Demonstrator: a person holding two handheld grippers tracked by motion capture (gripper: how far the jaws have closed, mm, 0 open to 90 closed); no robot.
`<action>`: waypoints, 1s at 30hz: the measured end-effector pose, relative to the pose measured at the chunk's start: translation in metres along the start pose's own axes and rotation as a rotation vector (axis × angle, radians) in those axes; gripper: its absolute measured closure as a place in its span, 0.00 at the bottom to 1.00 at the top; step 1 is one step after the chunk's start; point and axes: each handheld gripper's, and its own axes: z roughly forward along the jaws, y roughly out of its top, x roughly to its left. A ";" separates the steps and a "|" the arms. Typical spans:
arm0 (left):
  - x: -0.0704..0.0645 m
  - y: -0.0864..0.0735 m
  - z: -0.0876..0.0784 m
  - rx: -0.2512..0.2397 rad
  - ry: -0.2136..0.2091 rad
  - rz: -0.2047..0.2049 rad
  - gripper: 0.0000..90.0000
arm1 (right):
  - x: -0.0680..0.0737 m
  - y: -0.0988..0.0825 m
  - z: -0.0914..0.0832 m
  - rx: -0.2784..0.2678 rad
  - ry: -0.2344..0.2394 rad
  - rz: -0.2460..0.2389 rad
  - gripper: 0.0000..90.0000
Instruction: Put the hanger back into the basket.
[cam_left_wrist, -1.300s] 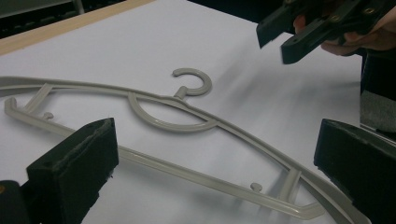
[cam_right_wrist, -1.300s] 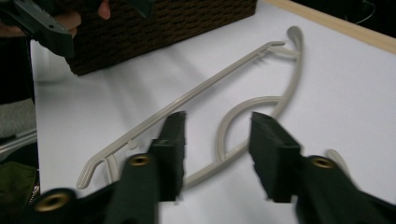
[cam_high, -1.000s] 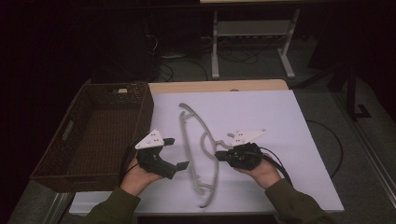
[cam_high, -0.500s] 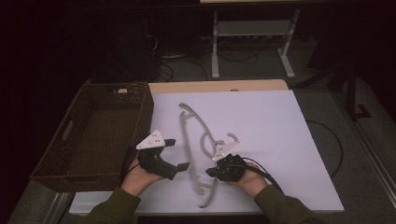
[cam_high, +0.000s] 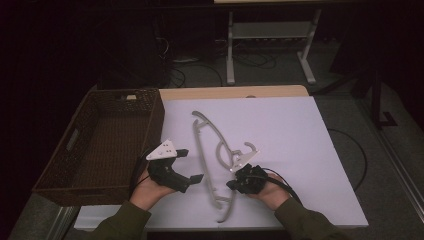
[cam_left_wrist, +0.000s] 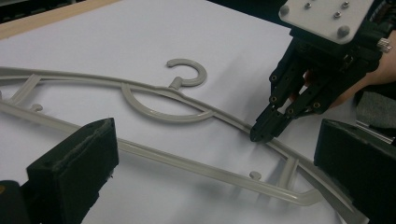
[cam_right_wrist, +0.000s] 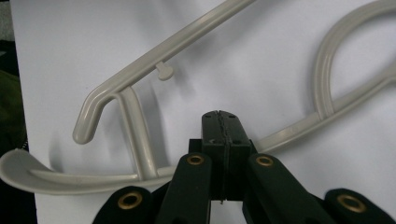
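Note:
A grey plastic hanger (cam_high: 202, 145) lies flat on the white sheet (cam_high: 280, 130), its hook (cam_high: 247, 148) pointing right. My left gripper (cam_high: 191, 165) is held just left of the hanger's straight bar, open, with nothing between its jaws. In the left gripper view its wide-apart jaws frame the hanger (cam_left_wrist: 163, 105) and its hook (cam_left_wrist: 189, 70). My right gripper (cam_high: 231, 184) is shut. Its tips (cam_left_wrist: 261, 133) touch down on the hanger's curved arm near the lower end. In the right gripper view the right gripper (cam_right_wrist: 219, 121) has its pads pressed together, and the hanger (cam_right_wrist: 187, 44) passes beneath them.
A brown wicker basket (cam_high: 122, 92) stands at the table's left, close to my left hand. The sheet's right half lies bare. A metal stand (cam_high: 270, 35) and cables sit on the dark floor beyond the table's far edge.
My right gripper has moved left and nearer to the person, coming down onto the hanger's curved arm. The left gripper has stayed nearly still and open.

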 end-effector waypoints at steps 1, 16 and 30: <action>0.000 0.000 0.000 0.001 0.000 0.004 0.00 | 0.000 0.000 0.000 0.001 -0.001 0.005 0.99; -0.001 0.000 -0.001 -0.003 0.000 -0.004 0.00 | -0.008 -0.007 -0.003 0.070 -0.082 -0.028 0.99; -0.001 0.000 0.000 0.000 -0.002 0.001 0.00 | -0.049 -0.031 -0.030 0.096 -0.192 0.125 0.99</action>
